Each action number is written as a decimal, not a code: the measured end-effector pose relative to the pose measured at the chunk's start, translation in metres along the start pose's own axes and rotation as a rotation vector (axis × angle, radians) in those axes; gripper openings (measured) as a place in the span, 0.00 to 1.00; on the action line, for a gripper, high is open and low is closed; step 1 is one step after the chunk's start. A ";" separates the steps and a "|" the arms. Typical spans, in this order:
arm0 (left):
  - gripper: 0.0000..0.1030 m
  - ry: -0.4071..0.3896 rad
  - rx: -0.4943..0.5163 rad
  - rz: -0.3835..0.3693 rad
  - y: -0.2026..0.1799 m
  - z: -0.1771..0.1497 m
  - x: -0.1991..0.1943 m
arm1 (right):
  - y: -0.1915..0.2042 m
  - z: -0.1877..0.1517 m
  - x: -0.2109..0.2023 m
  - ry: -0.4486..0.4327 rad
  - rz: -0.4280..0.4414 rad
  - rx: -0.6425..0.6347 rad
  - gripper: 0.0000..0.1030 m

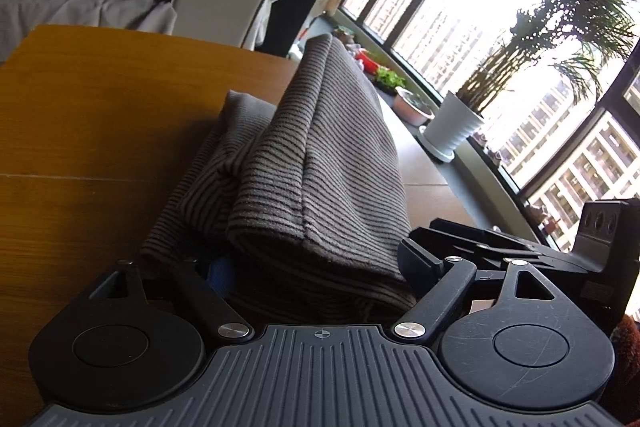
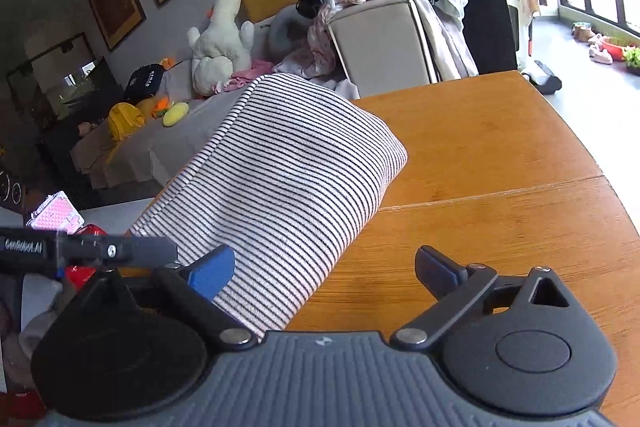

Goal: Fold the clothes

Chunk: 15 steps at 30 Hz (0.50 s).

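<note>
Ribbed grey housing fills the bottom of both wrist views. Beyond it the wooden table carries the striped garment, folded into a thick bundle that lies on the table's left part in the right wrist view. Both tongs stand apart: the left gripper straddles the bundle's near end, while the right gripper has only its blue pad against the cloth.

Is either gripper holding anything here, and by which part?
The right gripper is open, holding nothing. The left gripper has the striped garment between its fingers at the near folded edge; grip unclear.
</note>
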<state>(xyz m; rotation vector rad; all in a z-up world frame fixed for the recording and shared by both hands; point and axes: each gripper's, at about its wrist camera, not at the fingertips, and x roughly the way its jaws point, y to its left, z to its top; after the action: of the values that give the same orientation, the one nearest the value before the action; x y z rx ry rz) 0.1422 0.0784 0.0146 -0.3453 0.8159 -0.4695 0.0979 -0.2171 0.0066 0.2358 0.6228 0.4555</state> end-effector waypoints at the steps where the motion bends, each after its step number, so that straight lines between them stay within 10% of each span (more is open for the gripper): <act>1: 0.85 -0.013 -0.003 0.012 0.002 0.001 -0.003 | 0.002 -0.003 -0.004 -0.009 0.015 -0.006 0.97; 8: 0.79 -0.079 -0.028 0.069 0.017 0.005 -0.015 | 0.025 -0.030 -0.001 0.042 0.091 -0.037 0.97; 15: 0.72 -0.002 -0.077 -0.058 0.006 -0.008 0.009 | 0.009 -0.008 -0.003 0.010 -0.166 -0.118 0.89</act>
<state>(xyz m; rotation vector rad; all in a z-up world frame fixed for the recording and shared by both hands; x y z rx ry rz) 0.1434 0.0775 0.0012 -0.4417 0.8251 -0.4925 0.0882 -0.2101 0.0048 0.0686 0.6180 0.3324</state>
